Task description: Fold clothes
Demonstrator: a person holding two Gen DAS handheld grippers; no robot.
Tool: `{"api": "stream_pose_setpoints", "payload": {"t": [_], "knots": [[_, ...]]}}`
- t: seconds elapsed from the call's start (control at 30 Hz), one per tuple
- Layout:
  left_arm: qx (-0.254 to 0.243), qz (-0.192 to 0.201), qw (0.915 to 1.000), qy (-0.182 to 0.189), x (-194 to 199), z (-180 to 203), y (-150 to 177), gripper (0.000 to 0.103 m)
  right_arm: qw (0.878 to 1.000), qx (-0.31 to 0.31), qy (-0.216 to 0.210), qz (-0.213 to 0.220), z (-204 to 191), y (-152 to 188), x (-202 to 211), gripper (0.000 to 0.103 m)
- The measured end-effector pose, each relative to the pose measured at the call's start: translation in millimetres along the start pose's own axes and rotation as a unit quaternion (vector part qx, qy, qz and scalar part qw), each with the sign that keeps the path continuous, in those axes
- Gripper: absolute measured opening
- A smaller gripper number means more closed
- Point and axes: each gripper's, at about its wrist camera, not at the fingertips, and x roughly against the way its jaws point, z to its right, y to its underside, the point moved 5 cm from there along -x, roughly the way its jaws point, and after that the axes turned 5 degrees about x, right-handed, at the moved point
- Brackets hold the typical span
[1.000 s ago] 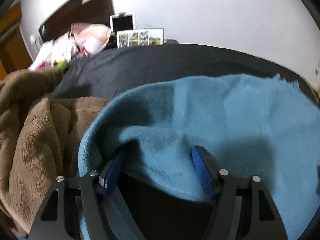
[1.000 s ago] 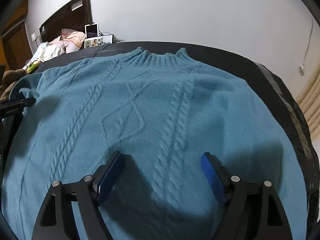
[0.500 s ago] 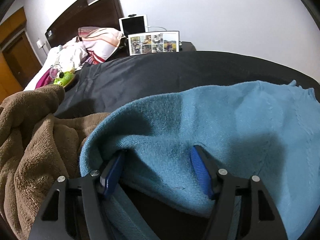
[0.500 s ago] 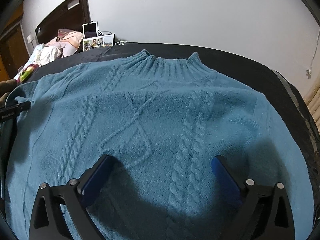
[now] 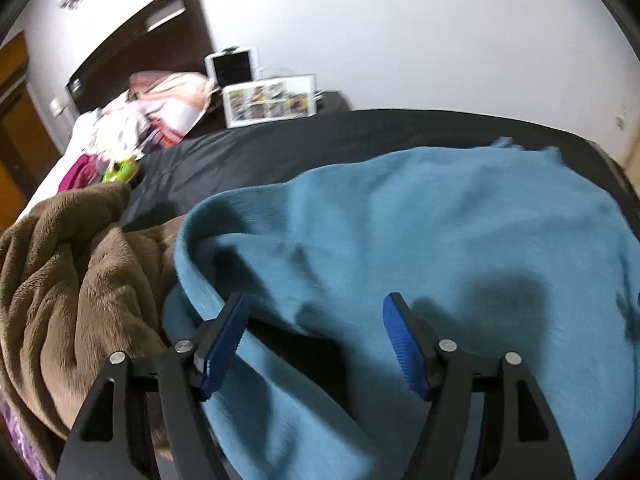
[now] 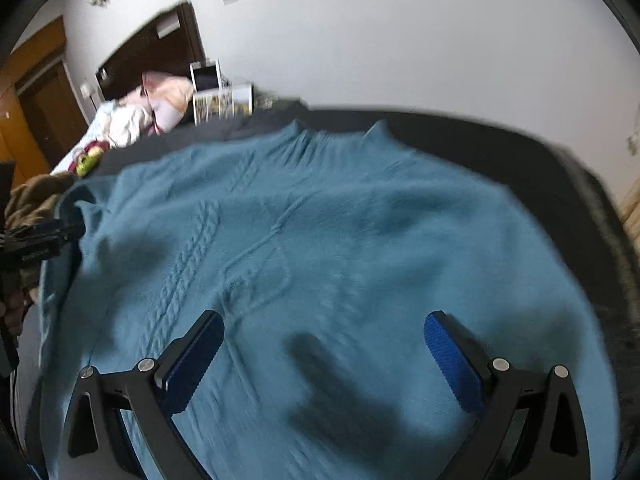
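left gripper (image 5: 314,336): jaws opening, blue ribbed pads on black angular finger frames. a soft fold of the teal sweater (image 5: 440,240) sits between the pads with a dark hollow under it; the fabric edge brushes the left-hand pad, the right-hand pad stands clear of it, so no pinch. image is motion-blurred, so contact at the left pad isn't certain.

right gripper (image 6: 324,340): jaws spread wide, same blue textured pads, nothing between them. it hangs above the sweater (image 6: 340,240), apart from the cloth, throwing a dark shadow on the knit just ahead of the fingers.

sweater: fuzzy teal knit, spread flat under and ahead of the right gripper. cable-knit ropes run lengthwise, a diamond motif between them, ribbed collar at the far end from the tool. its left edge is curled up into a thick rolled lip at the left gripper.

it lies on a smooth black sheet (image 5: 280,148), matte, lightly creased, extending beyond the collar.

left of the left gripper: a brown plush blanket (image 5: 60,272), deep pile, heaped in heavy folds, touching the sweater's rolled edge.

far ahead: a white-framed photo collage (image 5: 270,100), rectangular, standing against the white wall.
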Motion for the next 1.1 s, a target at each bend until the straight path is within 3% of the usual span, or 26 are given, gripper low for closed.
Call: {"api": "stream_pose_setpoints", "payload": {"t": [0.13, 0.23, 0.37, 0.5, 0.6, 0.8, 1.1], "knots": [[-0.043, 0.016, 0.9982, 0.038, 24.9, 42.2, 13.0, 0.079, 0.999, 0.003, 0.043, 0.027, 40.4, 12.1, 47.3, 0.102], [-0.056, 0.012, 0.9962, 0.065, 29.3, 71.3, 26.8, 0.079, 0.993, 0.003, 0.115, 0.013, 83.8, 37.4, 64.5, 0.102], [-0.047, -0.004, 0.9952, 0.086, 21.8, 90.8, 42.8, 0.079, 0.989, -0.014, 0.144, -0.025, 117.2, 71.6, 58.6, 0.102], [-0.034, -0.025, 0.9961, 0.078, 7.2, 93.7, 53.9, 0.079, 0.985, 0.002, 0.169, -0.048, 122.2, 88.5, 41.0, 0.102], [-0.029, -0.033, 0.9965, 0.071, 1.7, 90.8, 61.2, 0.079, 0.983, 0.011, 0.176, -0.051, 124.3, 85.7, 29.0, 0.102], [-0.016, -0.03, 0.9968, 0.073, -2.6, 80.9, 67.4, 0.081, 0.982, -0.039, 0.175, -0.055, 165.2, 81.8, 19.2, 0.102], [-0.027, -0.012, 0.9964, 0.079, 1.3, 73.8, 73.4, 0.089, 0.954, -0.073, 0.283, -0.066, 233.5, 55.1, 6.8, 0.102]]}}
